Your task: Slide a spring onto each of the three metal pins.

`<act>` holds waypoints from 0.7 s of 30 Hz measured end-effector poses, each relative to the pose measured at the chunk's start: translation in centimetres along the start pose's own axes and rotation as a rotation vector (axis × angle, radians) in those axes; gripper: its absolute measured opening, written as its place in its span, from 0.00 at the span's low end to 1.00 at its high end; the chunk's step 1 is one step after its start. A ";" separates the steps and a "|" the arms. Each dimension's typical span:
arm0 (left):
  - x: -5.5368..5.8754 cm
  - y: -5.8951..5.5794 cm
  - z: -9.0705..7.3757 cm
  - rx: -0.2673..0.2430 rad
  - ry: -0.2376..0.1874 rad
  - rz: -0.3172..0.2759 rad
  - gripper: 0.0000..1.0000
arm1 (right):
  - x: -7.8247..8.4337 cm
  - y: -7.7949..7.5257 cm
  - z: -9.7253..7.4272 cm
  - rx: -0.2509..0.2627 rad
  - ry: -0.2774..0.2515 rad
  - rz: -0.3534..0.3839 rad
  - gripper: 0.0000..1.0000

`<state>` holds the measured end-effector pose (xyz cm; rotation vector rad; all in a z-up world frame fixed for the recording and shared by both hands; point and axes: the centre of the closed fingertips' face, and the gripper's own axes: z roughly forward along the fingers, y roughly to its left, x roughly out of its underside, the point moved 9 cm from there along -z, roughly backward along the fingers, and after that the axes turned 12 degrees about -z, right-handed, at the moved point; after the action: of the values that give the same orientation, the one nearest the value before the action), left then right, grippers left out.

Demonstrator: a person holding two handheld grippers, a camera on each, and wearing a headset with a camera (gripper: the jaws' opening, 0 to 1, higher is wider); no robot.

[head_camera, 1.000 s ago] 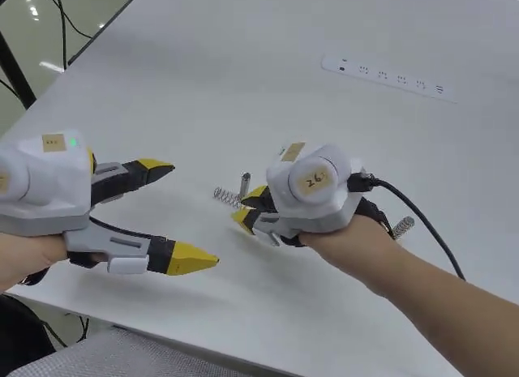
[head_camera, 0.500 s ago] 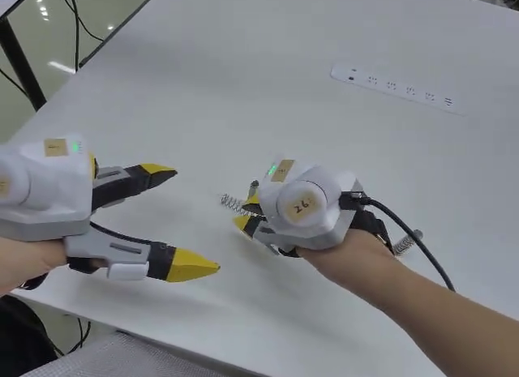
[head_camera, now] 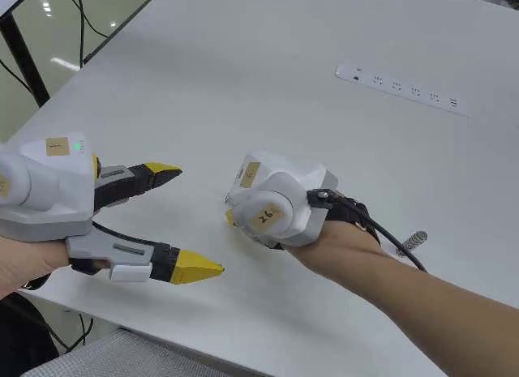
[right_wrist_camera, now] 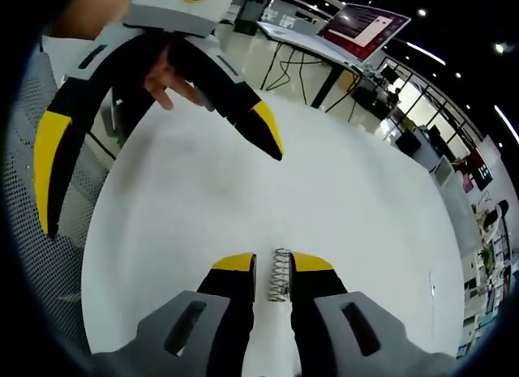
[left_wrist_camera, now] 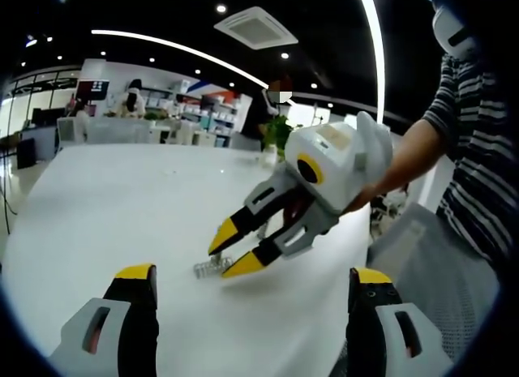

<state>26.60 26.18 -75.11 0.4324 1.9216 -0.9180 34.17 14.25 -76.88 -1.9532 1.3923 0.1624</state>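
Spring [right_wrist_camera: 280, 284] lies on the white table [head_camera: 268, 85] between the jaws of the right gripper [right_wrist_camera: 274, 262]. They stand close beside the spring, but I cannot tell if they pinch it. Left gripper [head_camera: 199, 221] hovers near the spring, jaws spread wide.

The white left gripper [head_camera: 193, 221], with black jaws tipped in yellow, hovers level with its jaws spread wide. The matching right gripper [left_wrist_camera: 227, 259], on a bare forearm [head_camera: 430, 312], tips downward, its jaws pinched on a small coiled metal spring [right_wrist_camera: 280, 281].
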 end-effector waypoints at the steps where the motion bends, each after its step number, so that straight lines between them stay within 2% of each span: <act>1: 0.0 0.0 -0.1 -0.001 -0.001 -0.001 0.95 | 0.0 -0.1 0.2 0.002 0.010 -0.003 0.14; 3: 0.0 0.0 -0.2 -0.002 -0.003 -0.001 0.95 | 0.0 -0.3 0.5 0.013 0.031 -0.029 0.14; 11: 0.2 -0.2 -0.8 -0.003 -0.010 -0.002 0.95 | 0.0 -0.6 1.1 -0.003 0.050 0.002 0.12; 21: 0.5 -0.1 -0.9 -0.008 -0.011 -0.009 0.95 | 0.1 0.8 0.2 -0.015 0.010 0.015 0.12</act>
<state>25.71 26.77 -75.19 0.4136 1.9180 -0.9167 33.57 14.16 -77.43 -1.9588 1.4160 0.1703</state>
